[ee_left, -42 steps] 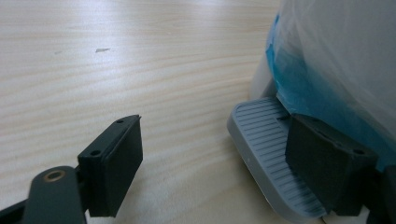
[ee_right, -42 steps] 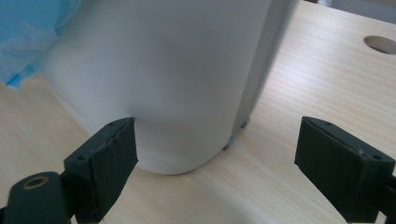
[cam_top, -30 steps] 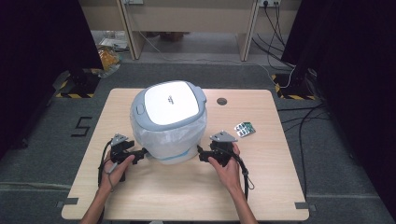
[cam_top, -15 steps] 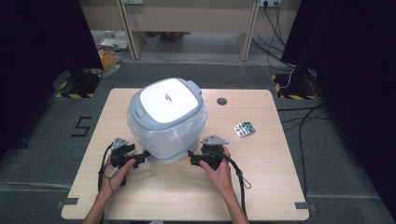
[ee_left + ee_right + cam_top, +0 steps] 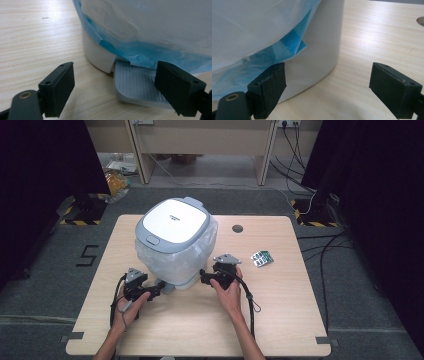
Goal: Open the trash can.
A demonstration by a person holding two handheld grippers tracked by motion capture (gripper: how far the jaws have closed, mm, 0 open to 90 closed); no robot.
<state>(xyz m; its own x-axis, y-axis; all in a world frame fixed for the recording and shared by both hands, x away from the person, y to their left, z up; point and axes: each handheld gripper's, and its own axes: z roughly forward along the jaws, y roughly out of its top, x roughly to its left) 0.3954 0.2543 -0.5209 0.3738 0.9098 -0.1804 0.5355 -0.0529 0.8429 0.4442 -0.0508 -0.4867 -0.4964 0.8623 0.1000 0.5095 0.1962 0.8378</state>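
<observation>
I see a white, grey-lidded pedal bin (image 5: 175,245) wrapped in a translucent plastic bag (image 5: 155,27), at the wooden table's (image 5: 280,315) centre. My left gripper (image 5: 156,291) has just been opening, released, at the grey ribbed pedal (image 5: 136,86). My right gripper (image 5: 202,277), also released after widening, flanks the bin's base.

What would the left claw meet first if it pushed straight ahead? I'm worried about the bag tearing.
Probably the ribbed grey pedal at the bin's base, which lies between the open left claw's jaws; the blue bag hangs just above it.
</observation>
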